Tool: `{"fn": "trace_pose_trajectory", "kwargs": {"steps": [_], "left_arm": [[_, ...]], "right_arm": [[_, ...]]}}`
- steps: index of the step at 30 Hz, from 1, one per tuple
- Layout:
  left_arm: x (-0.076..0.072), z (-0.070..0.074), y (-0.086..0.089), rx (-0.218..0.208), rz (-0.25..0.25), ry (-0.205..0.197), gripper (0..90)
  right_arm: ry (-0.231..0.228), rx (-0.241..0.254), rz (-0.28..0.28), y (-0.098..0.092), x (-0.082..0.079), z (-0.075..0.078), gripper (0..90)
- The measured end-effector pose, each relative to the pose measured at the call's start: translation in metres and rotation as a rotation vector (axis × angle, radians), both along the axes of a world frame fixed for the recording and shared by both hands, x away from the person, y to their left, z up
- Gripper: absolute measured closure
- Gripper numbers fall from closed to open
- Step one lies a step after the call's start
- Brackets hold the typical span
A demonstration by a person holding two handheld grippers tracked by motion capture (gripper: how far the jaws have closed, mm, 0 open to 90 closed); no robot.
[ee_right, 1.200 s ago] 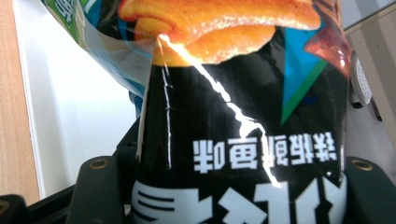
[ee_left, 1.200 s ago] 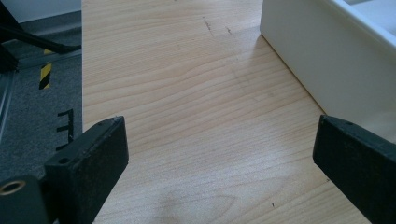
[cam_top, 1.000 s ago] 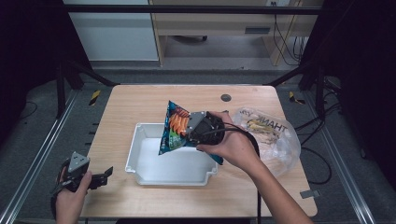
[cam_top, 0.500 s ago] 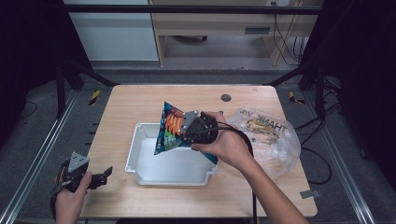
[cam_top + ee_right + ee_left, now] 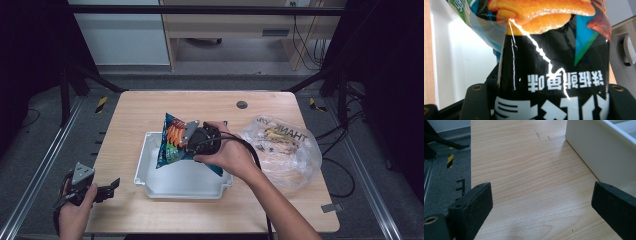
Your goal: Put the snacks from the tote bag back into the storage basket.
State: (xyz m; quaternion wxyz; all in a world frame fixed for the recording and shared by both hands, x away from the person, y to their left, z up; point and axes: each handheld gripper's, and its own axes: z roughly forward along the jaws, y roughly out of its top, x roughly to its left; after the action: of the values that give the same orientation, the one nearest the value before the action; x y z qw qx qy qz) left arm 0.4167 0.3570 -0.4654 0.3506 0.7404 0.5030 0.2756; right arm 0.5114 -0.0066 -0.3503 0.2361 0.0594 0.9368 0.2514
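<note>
The snack bag [image 5: 172, 142] hangs over the white tray [image 5: 150, 172], clamped in the right gripper [image 5: 192, 142]. Lower it flat inside the walls (no crushing). The left gripper [image 5: 107, 189] idles, jaws apart, at the table [image 5: 140, 107] edge.

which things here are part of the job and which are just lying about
In the job:
- snack bag, held in the right gripper
- white tray under it

Lying about:
- clear plastic bag at the table's right
- left gripper, jaws open over bare wood, holding nothing
</note>
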Motion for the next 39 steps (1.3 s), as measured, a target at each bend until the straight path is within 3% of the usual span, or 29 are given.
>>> {"fn": "trace_pose_trajectory", "kwargs": {"steps": [39], "left_arm": [[-0.001,0.0,-0.001,0.0,-0.012,0.002,4.6]], "right_arm": [[0.036,-0.065,0.065,0.033,-0.004,-0.025,36.9]]}}
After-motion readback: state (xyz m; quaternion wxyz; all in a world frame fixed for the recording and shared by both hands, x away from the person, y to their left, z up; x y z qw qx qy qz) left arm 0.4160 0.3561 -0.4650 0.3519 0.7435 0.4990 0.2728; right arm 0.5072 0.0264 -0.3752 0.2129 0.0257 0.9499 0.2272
